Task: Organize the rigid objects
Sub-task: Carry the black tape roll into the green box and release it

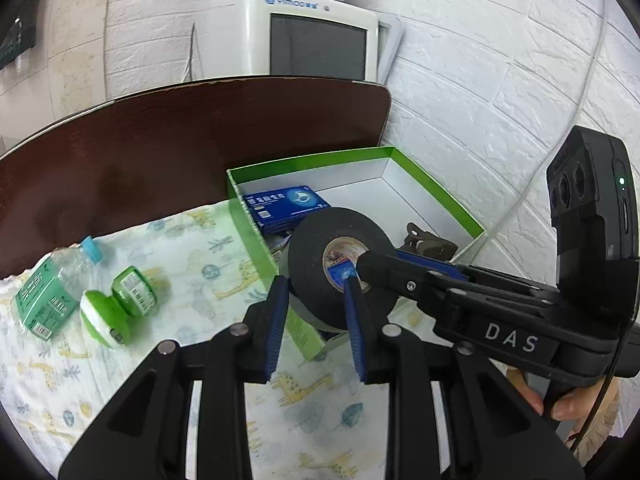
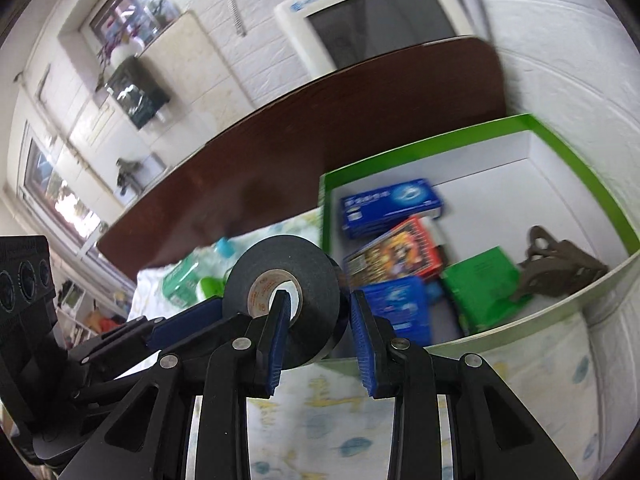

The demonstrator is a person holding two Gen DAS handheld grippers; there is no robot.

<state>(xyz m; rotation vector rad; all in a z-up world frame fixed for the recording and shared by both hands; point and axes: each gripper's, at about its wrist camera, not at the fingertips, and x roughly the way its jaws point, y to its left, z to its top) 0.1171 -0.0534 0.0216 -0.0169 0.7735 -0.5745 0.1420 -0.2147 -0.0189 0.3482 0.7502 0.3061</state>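
A black tape roll (image 1: pixel 316 248) (image 2: pixel 280 256) hangs over the near left corner of the green box (image 1: pixel 312 158) (image 2: pixel 420 148). My left gripper (image 1: pixel 314 296) is shut on the roll's wall, with one blue pad outside and the other in the core hole. My right gripper (image 2: pixel 318 308) is shut on the same roll from the other side, one finger in the hole. In the left wrist view it reaches in from the right. The box holds a blue carton (image 1: pixel 286 204), a red carton (image 2: pixel 396 254), a green packet (image 2: pixel 480 284) and a brown clip (image 2: pixel 560 268).
On the giraffe-print cloth (image 1: pixel 192 264) left of the box lie a clear bottle with a green label (image 1: pixel 48 292) and two green-and-white round tubs (image 1: pixel 106 318). Behind stand a dark brown board (image 1: pixel 180 140) and a white appliance (image 1: pixel 316 40). A white brick wall (image 1: pixel 500 80) runs along the right.
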